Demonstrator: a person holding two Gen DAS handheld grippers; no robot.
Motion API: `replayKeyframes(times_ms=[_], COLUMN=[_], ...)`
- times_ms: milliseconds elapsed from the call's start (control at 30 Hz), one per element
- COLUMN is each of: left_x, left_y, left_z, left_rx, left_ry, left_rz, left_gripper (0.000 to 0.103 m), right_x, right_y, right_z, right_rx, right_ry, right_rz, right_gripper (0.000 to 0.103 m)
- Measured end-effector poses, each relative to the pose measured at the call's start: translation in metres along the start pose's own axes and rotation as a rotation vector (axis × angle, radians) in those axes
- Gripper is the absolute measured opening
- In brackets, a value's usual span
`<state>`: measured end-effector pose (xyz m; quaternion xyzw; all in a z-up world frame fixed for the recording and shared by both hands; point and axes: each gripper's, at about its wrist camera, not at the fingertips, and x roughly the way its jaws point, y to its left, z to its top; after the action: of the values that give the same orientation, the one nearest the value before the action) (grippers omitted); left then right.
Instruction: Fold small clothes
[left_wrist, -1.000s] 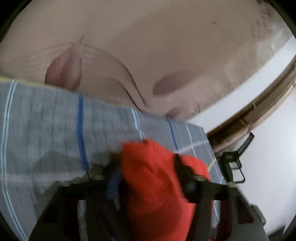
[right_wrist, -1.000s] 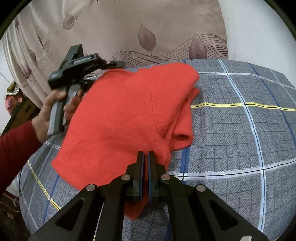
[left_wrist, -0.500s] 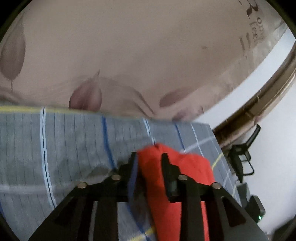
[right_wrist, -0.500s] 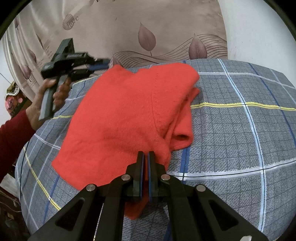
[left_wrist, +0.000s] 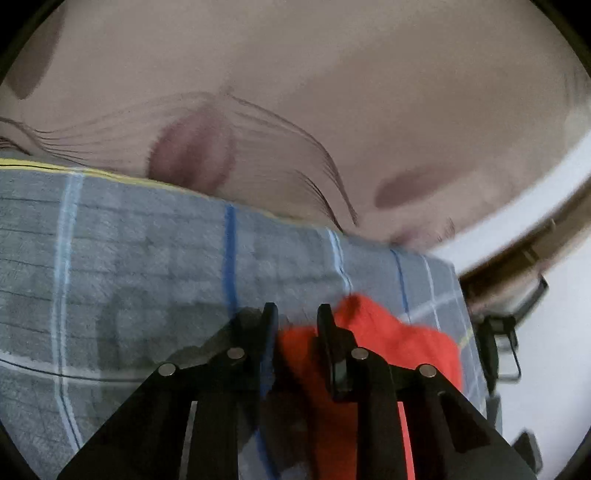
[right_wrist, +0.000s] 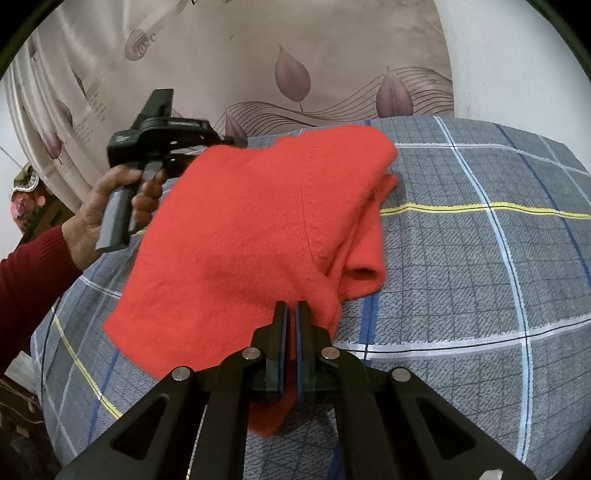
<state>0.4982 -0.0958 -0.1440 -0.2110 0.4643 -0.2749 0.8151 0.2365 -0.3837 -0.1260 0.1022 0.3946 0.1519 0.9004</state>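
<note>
So the left gripper (right_wrist: 236, 141) had come back down to the far-left corner of the red sweater (right_wrist: 251, 229) after lifting clear of it half a second earlier. Its jaws stood apart in its own view, with red knit bunched between and beside them, so it looked like it was going for a fresh bite but hadn't closed yet. The right gripper (right_wrist: 290, 314) hadn't budged: jaws together, pinched on the near hem the whole time. The sweater itself lay in the same spot, already doubled over, with a folded sleeve poking out on its right side. Best guess is one fold was done and the next was being set up, with the right side anchoring.

It all sat on a grey plaid blanket (right_wrist: 461, 258) with white, blue and yellow lines, probably a bed. Behind it hung a beige curtain (right_wrist: 332, 55) with a leaf print, and a white wall (right_wrist: 517, 66) far right.
</note>
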Motion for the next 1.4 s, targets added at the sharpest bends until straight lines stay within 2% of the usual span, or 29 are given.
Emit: replayKeyframes(times_ms=[167,200,267,333,367,467,533,667,733,800,900,967,1033,1133,1233,1267,1300,1333,1400], left_x=[-0.056,-0.063,-0.080,-0.090,-0.094,-0.101,-0.100,-0.091,-0.096,-0.093,-0.091,-0.091,-0.089,-0.088,-0.088,-0.087,-0.087,-0.087,-0.086], left_y=[-0.009,-0.011,-0.018,-0.020,-0.021,-0.020,-0.016,-0.007,-0.012,-0.020,-0.030,-0.039,-0.045,-0.049,-0.047,-0.047,-0.048,-0.049,-0.054], left_z=[-0.012,-0.015,-0.035,-0.057,-0.072,-0.113,-0.134,-0.160,-0.170,-0.175,-0.185,-0.191,-0.195,-0.196,-0.196,-0.196,-0.196,-0.195,-0.199], left_rx=[0.026,0.030,0.057,0.080,0.093,0.112,0.105,0.055,0.095,0.133,0.183,0.227,0.256,0.263,0.251,0.252,0.260,0.268,0.295], left_ry=[-0.222,-0.232,-0.207,-0.173,-0.151,-0.085,-0.061,0.000,-0.048,-0.025,-0.012,0.008,0.025,0.030,0.028,0.028,0.027,0.027,0.025], left_rz=[-0.030,-0.026,-0.013,-0.004,0.004,-0.040,-0.053,-0.133,-0.129,-0.140,-0.142,-0.150,-0.127,-0.135,-0.144,-0.140,-0.128,-0.116,-0.074], left_gripper=[0.023,0.025,0.035,0.065,0.069,0.075,0.084,0.084,0.084,0.084,0.084,0.084,0.084,0.084,0.084,0.084,0.084,0.084,0.084], right_x=[0.000,-0.001,0.000,0.000,0.000,0.000,0.000,-0.002,-0.007,-0.010,-0.013,-0.018,-0.019,-0.022,-0.035,-0.036,-0.036,-0.035,-0.034], right_y=[0.000,0.001,0.000,-0.002,-0.003,-0.006,-0.008,-0.013,-0.006,0.004,0.012,0.006,-0.004,-0.012,-0.008,-0.005,-0.004,-0.001,0.000], right_z=[0.000,-0.001,-0.001,-0.001,-0.001,-0.001,-0.001,-0.004,-0.006,-0.007,-0.012,-0.016,-0.018,-0.013,-0.004,0.002,0.007,0.015,0.026], right_rx=[0.001,0.002,0.008,0.020,0.027,0.047,0.060,0.092,0.066,0.022,0.003,0.051,0.092,0.138,0.133,0.123,0.117,0.110,0.105], right_ry=[-0.001,-0.002,-0.002,-0.003,-0.004,-0.006,-0.006,-0.010,-0.030,-0.035,-0.003,0.001,0.012,0.037,0.005,-0.009,-0.017,-0.036,-0.065], right_rz=[0.001,0.003,0.009,0.020,0.027,0.046,0.058,0.079,0.033,0.010,0.041,0.061,0.074,0.119,0.070,0.051,0.042,0.028,0.010], right_gripper=[0.001,0.001,0.001,0.001,0.001,0.001,0.001,0.001,0.001,0.002,0.003,0.003,0.000,0.000,0.015,0.031,0.043,0.065,0.068])
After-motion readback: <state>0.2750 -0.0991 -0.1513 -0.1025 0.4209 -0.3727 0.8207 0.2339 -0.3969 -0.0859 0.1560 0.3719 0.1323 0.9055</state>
